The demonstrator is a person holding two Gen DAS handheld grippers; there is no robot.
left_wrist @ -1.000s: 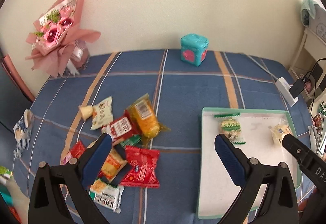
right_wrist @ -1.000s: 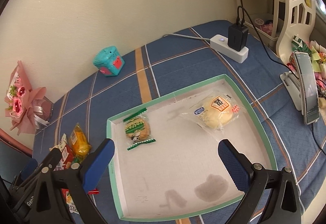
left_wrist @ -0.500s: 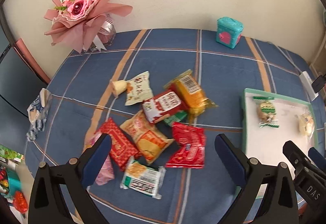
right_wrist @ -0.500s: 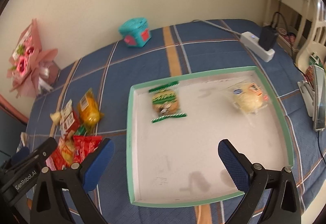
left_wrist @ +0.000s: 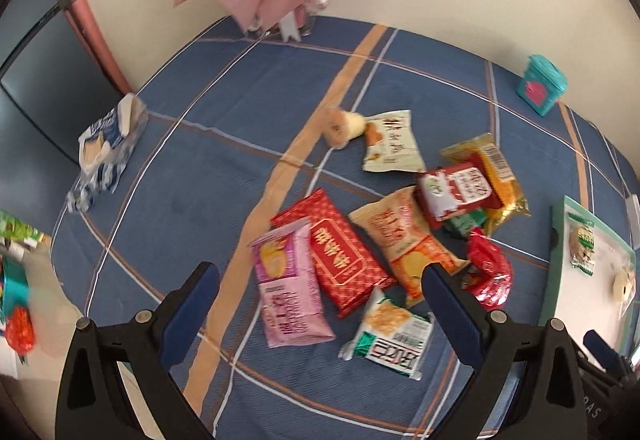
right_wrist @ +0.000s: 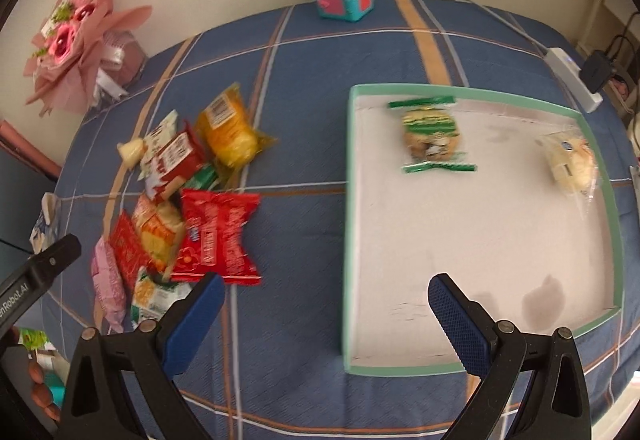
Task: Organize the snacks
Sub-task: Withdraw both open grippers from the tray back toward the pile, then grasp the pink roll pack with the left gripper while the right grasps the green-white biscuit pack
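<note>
The blue plaid tablecloth shows bare cloth between the green-rimmed tray and the snack pile. Both the left gripper and right gripper gape empty. The left has swung from the tray to over the pile.

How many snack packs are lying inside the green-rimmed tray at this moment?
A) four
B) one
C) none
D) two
D: the right wrist view shows just two packs in the tray, a green-striped cookie pack near its far edge and a clear-wrapped pale bun by its right rim; the rest of the snacks sit in a pile on the blue cloth to the left.
</note>
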